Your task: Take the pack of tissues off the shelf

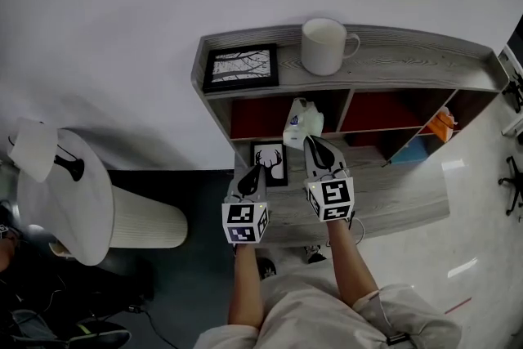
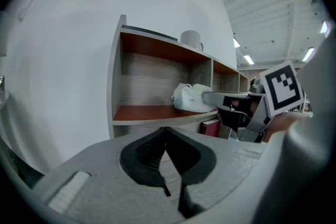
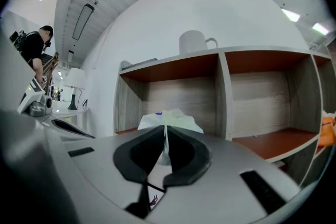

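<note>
The pack of tissues is a white, crumpled plastic packet at the mouth of the shelf's upper left compartment. My right gripper is shut on its near end, with the wrapper pinched between the jaw tips. In the left gripper view the pack hangs over the front edge of the red-brown board, and the right gripper's fingers reach it from the right. My left gripper is lower and to the left, apart from the pack. It is shut on nothing.
The grey wooden shelf carries a white mug and a framed picture on top. A deer picture stands on the lower board and an orange item lies at the right. A round white table is at the left.
</note>
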`<state>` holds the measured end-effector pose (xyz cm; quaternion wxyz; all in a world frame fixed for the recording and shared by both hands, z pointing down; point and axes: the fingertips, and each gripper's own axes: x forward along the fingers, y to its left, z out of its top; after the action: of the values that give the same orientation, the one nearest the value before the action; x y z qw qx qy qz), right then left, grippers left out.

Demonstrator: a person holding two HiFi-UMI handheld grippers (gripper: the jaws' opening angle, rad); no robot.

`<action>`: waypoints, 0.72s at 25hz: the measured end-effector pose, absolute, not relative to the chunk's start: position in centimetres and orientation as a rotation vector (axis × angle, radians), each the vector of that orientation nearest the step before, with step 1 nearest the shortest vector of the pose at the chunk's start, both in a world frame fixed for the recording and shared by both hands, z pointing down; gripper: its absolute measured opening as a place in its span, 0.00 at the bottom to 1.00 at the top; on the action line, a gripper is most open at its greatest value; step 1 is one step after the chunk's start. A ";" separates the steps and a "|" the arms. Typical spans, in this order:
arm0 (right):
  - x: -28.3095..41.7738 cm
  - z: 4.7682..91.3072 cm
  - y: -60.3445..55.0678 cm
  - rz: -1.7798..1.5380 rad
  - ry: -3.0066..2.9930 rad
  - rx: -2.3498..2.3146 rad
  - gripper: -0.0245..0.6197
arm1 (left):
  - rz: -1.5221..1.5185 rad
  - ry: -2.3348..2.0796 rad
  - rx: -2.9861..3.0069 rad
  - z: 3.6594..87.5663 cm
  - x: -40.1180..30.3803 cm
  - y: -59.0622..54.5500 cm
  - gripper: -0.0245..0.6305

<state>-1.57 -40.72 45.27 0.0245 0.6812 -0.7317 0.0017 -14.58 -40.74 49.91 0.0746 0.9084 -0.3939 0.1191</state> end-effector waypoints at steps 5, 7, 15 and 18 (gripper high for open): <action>-2.0 45.6 -38.3 0.051 -2.233 2.143 0.07 | 0.363 -1.109 2.736 50.7 -14.5 -39.5 0.05; -1.9 45.9 -37.2 0.063 -2.205 2.166 0.07 | 0.377 -1.068 2.745 51.2 -14.2 -38.7 0.05; -2.7 47.3 -32.8 0.095 -2.092 2.270 0.07 | 0.418 -0.955 2.775 52.3 -15.5 -35.5 0.05; -3.5 47.8 -31.2 0.116 -2.059 2.318 0.07 | 0.429 -0.930 2.779 52.8 -16.7 -34.8 0.05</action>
<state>-3.47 -31.23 47.85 0.0197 0.7470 -0.6635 0.0373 -16.69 -34.76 52.77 0.0900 0.9345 -0.3128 0.1442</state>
